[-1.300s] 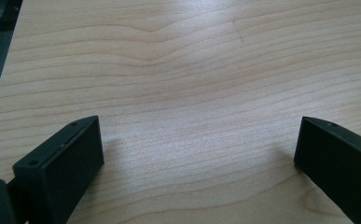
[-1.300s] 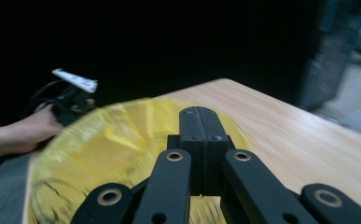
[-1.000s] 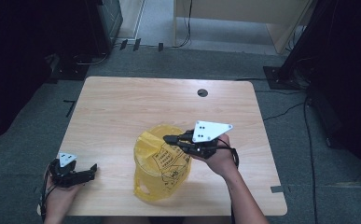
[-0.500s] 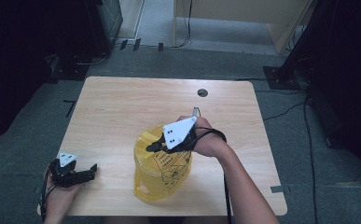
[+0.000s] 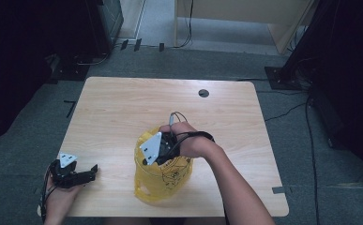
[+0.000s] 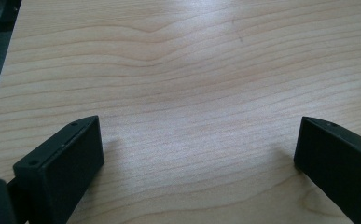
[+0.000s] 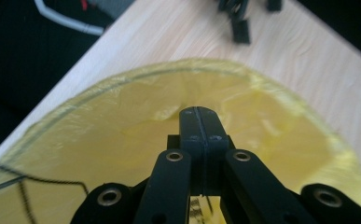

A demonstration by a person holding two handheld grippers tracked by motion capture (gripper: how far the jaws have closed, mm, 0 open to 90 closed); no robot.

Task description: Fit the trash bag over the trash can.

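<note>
Resting at the near left corner of the wooden table [image 5: 123, 108]: left gripper [image 5: 86, 174], held low over bare wood, jaws spread wide apart with nothing between them. Standing farther in, at the near middle of the tabletop: yellow plastic bag [image 5: 162, 178], mouth open upward, black print on its side. Reaching down into that open mouth from the right: right gripper [image 7: 200, 116], jaws pressed flat together, tips close against the yellow film, though whether any film is pinched cannot be told.
</note>
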